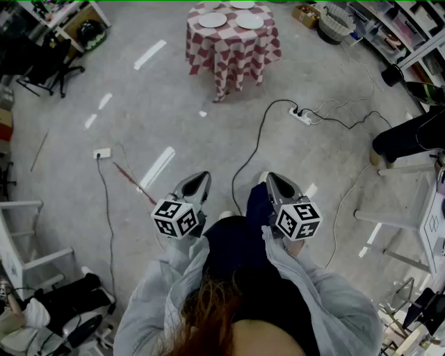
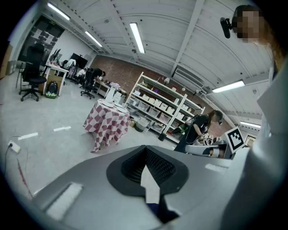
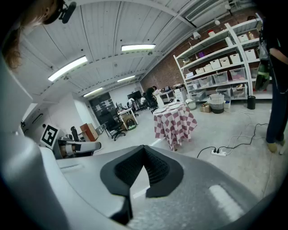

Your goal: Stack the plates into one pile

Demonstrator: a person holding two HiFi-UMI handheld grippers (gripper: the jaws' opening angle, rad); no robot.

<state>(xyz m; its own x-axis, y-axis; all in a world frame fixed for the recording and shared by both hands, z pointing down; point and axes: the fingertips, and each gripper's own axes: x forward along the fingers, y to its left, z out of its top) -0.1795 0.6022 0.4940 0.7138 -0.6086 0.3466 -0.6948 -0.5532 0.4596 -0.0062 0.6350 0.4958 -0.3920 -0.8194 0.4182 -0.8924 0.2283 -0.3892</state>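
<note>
Floor [image 1: 208, 125] of bare grey concrete fills most of the head view, in a big workshop with white shelves [image 3: 216, 58] along a brick wall. Far across it, well apart from the person holding the grippers, stands a small table [image 1: 229, 55] under a red and white checked cloth that hangs almost to the floor. An office chair [image 1: 49, 66] is off to the left.

Both grey sleeves reach forward over dark trousers, one gripper in each hand, side by side and tilted a little downward above the floor. The left gripper [image 1: 204, 175] has its jaws together with nothing between them; its own view looks over the closed tips [image 2: 145, 148] toward the table. The right gripper [image 1: 270, 176] is the same, jaws together and empty [image 3: 144, 147].

Three white plates [image 1: 213, 19] lie on the table top, each flat on the cloth and apart from the others, not piled: one to the left, one to the right [image 1: 250, 22], one at the far edge [image 1: 242, 4], partly cut off.

A black cable [image 1: 259, 146] snakes from near the person's feet to a white power strip [image 1: 300, 115]
</note>
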